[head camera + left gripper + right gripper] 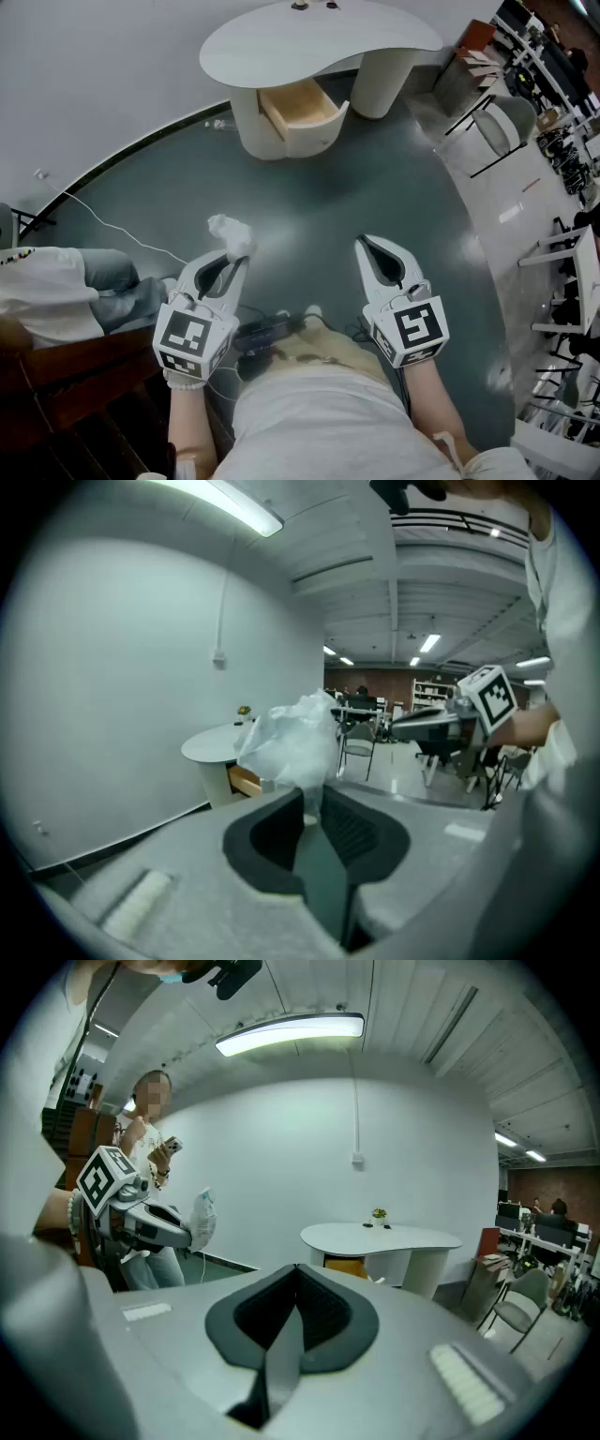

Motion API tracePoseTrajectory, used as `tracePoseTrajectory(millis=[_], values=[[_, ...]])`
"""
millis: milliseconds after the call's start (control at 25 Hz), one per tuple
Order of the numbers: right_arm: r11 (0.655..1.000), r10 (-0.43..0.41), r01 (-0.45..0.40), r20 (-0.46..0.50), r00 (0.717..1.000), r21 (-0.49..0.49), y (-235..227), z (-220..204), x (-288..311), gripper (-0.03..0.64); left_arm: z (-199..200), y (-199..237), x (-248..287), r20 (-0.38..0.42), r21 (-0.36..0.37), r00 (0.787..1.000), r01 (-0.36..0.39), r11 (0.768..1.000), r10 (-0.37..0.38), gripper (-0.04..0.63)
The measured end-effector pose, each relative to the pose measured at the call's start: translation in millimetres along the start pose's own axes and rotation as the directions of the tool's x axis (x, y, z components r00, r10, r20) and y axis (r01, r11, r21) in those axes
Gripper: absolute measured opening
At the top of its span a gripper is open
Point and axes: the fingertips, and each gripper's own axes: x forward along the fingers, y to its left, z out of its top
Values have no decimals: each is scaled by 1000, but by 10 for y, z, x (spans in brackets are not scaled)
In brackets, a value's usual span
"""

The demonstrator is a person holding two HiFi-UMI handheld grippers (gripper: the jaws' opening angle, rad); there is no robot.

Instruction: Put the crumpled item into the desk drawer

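Note:
A crumpled white plastic item (229,232) sticks out from the tips of my left gripper (240,257), which is shut on it. In the left gripper view the crumpled item (292,742) bulges above the tips, a thin part of it pinched between the pads. My right gripper (365,244) is held level beside it, shut with nothing between its jaws. The white kidney-shaped desk (319,42) stands ahead across the floor, and its wooden drawer (302,106) is pulled out. From the right gripper view the desk (380,1237) is ahead, and the left gripper with the item (202,1218) shows at left.
A person (150,1147) stands at the left near a wooden bench (66,361). A white cable (112,225) runs across the dark floor. Folding chairs (502,127) and white tables stand along the right side. A small plant (378,1214) sits on the desk.

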Motion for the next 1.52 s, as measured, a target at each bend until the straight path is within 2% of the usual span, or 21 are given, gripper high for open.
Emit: tracePoseTrajectory(millis=[600,800,1520], values=[[1000,17,-17,5,1000,-10,51,1,36,5,43,20,17,-2,5,1000,14,1000,-14,54],[1000,14,-14,12,1000,15,45,6,20,5,49,16,19,0,10,1000,13,1000,-13,54],[999,41,-41,12,999,24,-264,-115,-79,5,143,-221,224,-3,6,1000,-14,1000,14,54]])
